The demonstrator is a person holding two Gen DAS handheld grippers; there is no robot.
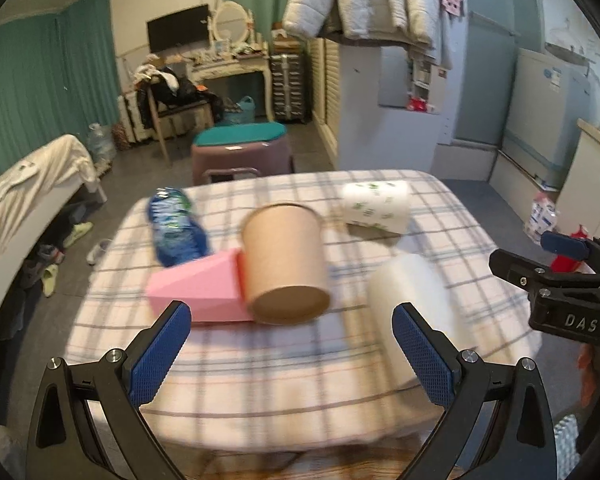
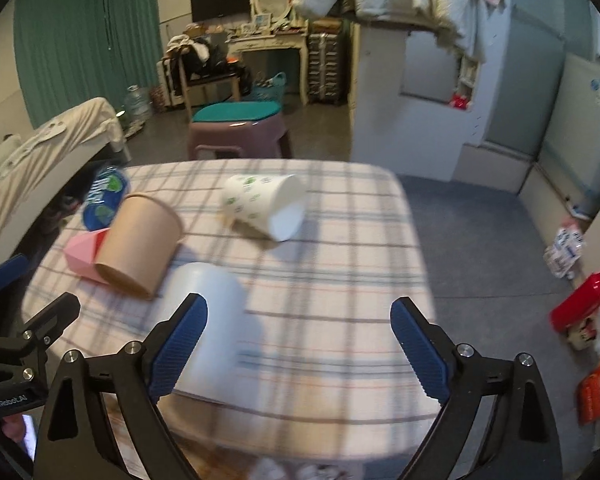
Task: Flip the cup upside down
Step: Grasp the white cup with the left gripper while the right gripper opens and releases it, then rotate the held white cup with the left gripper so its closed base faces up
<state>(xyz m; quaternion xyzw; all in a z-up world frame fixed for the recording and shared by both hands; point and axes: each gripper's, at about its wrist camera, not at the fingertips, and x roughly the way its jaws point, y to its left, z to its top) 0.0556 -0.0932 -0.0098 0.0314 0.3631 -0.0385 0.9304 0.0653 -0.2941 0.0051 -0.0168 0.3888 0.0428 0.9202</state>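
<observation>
Checked table (image 1: 300, 360) is crowded, so we could easily knock neighbours. The brown cup (image 1: 286, 264) lies sideways, leaning on a pink box (image 1: 198, 292), frosted cup (image 2: 210, 320) just beside. Left gripper (image 1: 292, 354) and right gripper (image 2: 300, 346) both gape wide, empty.

The left gripper (image 1: 292, 344) has its two blue fingers (image 1: 160, 354) spread wide, with nothing between them; the right gripper (image 2: 300, 344) is spread wide too and grips nothing; in the left view it shows at 3 o'clock.
</observation>
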